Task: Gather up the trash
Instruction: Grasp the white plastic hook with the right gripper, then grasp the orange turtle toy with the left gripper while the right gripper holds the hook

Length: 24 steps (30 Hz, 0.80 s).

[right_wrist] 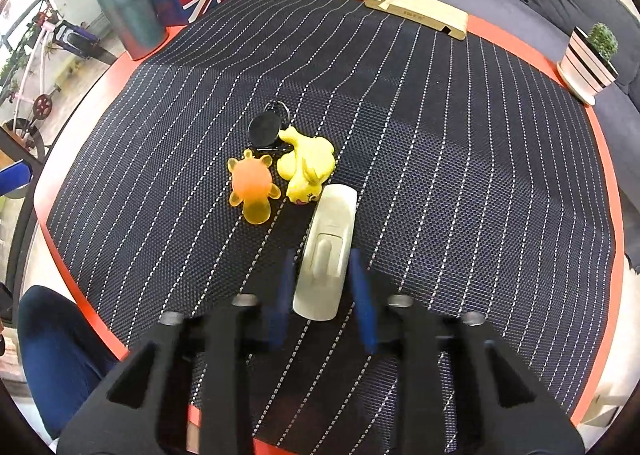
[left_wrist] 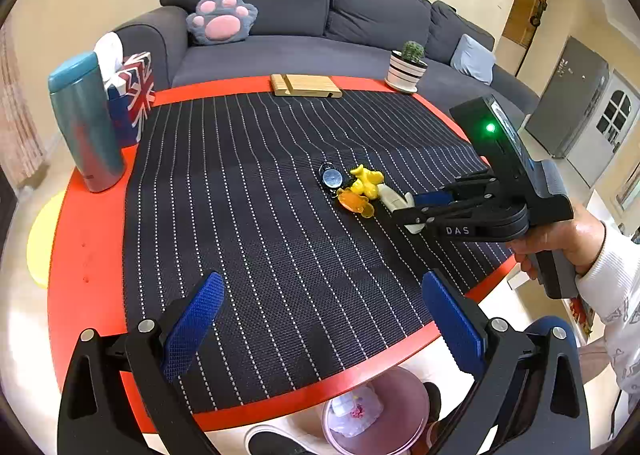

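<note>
The right gripper point(right_wrist: 322, 279) pinches a cream plastic hook point(right_wrist: 329, 251) lying on the striped mat point(right_wrist: 460, 183). Just beyond it lie a yellow toy point(right_wrist: 306, 167), an orange toy point(right_wrist: 253, 187) and a black key fob point(right_wrist: 264, 129). The left gripper point(left_wrist: 320, 319) hangs over the table's near edge, fingers spread, nothing between them.

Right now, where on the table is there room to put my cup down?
The striped mat lies bare between the teal tumbler and the black key fob, and near the open left gripper. It is crowded around the yellow toy, orange toy and white hook.
</note>
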Each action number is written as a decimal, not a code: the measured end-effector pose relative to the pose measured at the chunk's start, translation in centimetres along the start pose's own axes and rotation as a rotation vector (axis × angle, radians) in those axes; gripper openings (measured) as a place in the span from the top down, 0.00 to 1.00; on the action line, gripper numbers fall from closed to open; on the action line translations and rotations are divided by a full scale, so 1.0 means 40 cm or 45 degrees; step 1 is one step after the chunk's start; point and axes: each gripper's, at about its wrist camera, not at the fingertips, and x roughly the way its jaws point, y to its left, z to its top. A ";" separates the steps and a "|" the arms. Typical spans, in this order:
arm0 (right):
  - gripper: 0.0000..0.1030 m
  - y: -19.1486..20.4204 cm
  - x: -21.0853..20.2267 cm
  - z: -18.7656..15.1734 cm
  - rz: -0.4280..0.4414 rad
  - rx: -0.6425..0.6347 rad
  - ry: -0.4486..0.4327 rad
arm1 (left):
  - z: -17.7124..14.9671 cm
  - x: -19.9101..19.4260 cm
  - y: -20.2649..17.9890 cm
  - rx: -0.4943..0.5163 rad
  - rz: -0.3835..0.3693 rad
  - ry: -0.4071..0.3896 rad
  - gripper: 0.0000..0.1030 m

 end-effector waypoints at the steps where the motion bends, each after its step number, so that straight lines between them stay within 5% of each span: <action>1: 0.78 -0.001 -0.001 -0.001 0.000 -0.002 -0.001 | 0.002 0.002 -0.002 0.002 -0.001 -0.001 0.07; 24: 0.78 -0.049 -0.157 -0.036 0.040 0.067 -0.144 | 0.106 0.100 -0.060 0.160 -0.023 0.034 0.07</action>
